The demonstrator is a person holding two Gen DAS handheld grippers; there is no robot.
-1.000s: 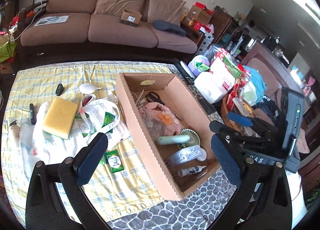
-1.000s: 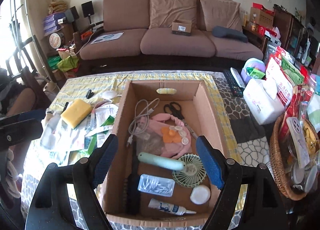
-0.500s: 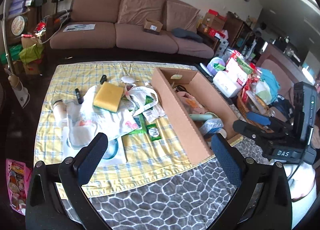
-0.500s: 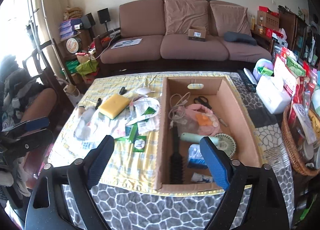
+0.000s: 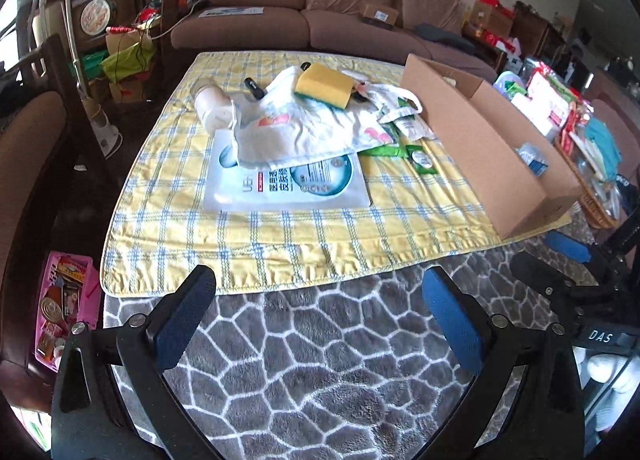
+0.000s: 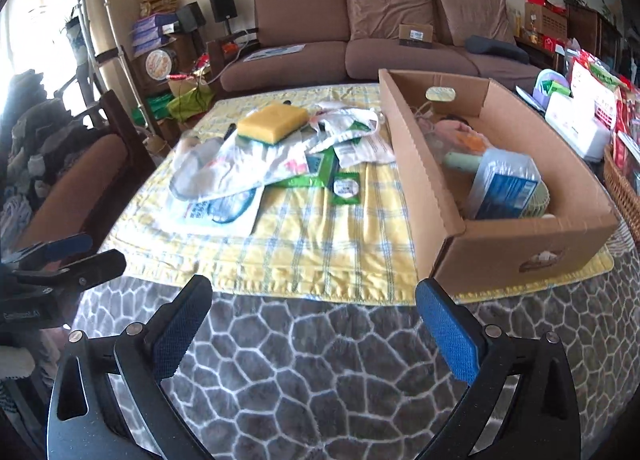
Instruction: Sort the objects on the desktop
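Observation:
A cardboard box [image 6: 520, 248] stands on the right of a yellow checked cloth [image 6: 320, 256]; it holds a blue-labelled packet [image 6: 506, 186], a pale green fan and pink items. Left of it lie a yellow sponge [image 6: 272, 122], a white bag [image 5: 296, 128], green sachets [image 6: 346, 190], a face-mask pack [image 5: 288, 184] and a white bottle [image 5: 214, 108]. My left gripper [image 5: 320, 312] and right gripper [image 6: 314, 320] are both open and empty, low over the grey patterned table front, short of the cloth. The right gripper also shows in the left wrist view [image 5: 560, 264].
A brown sofa [image 6: 384, 28] stands behind the table. A wicker basket [image 6: 624, 188] and packets crowd the right edge. A dark chair [image 6: 76, 180] stands at the left. A pink bin [image 5: 66, 308] sits on the floor at the left.
Both grippers have drawn back and down from above the box to the table's near edge. Both stayed open and empty.

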